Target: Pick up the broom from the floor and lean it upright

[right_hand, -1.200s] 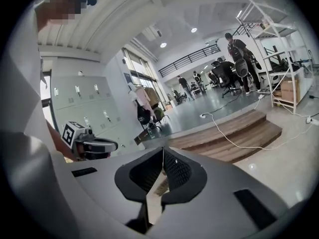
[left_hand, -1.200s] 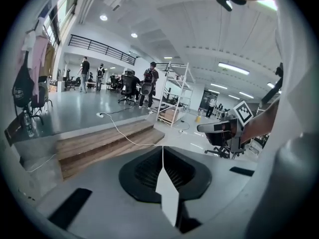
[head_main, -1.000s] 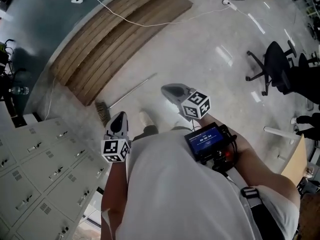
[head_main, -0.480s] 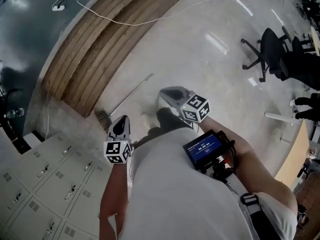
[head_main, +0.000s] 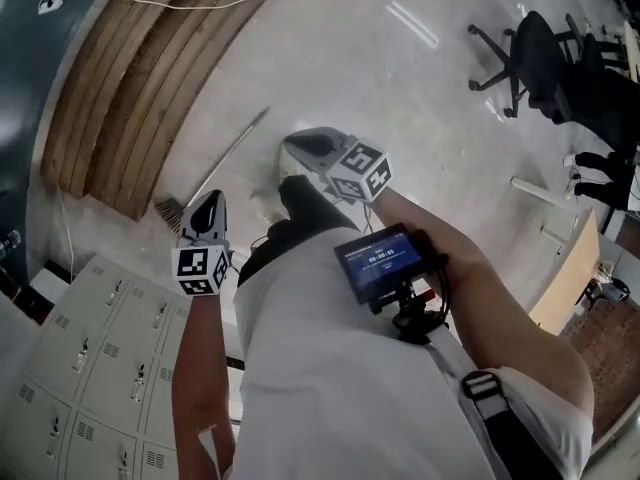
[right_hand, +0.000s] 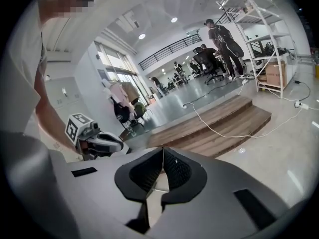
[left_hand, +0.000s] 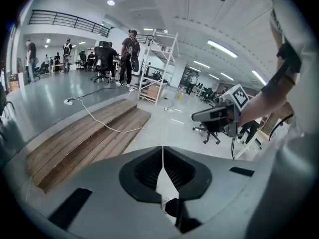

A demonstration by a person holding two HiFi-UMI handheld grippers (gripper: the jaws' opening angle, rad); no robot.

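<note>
The broom lies flat on the pale floor, its thin handle (head_main: 232,151) slanting up to the right and its brown bristles (head_main: 169,212) near the foot of the wooden steps. My left gripper (head_main: 211,200) hovers just right of the bristles, apart from them, jaws shut and empty (left_hand: 162,148). My right gripper (head_main: 292,144) is further right, beyond the handle's upper end, also shut on nothing (right_hand: 162,150). Neither gripper view shows the broom. Each gripper appears in the other's view: the right gripper (left_hand: 214,114) and the left gripper (right_hand: 99,143).
Curved wooden steps (head_main: 130,78) with a white cable (head_main: 150,0) run along the upper left. Grey lockers (head_main: 90,368) stand at lower left. A black office chair (head_main: 525,53) is at upper right. A metal rack (left_hand: 160,63) and several people stand far off.
Both grippers have dropped toward the floor and shifted left in the head view. The broom's bristles now sit close beside the left gripper. Both sets of jaws stayed shut.
</note>
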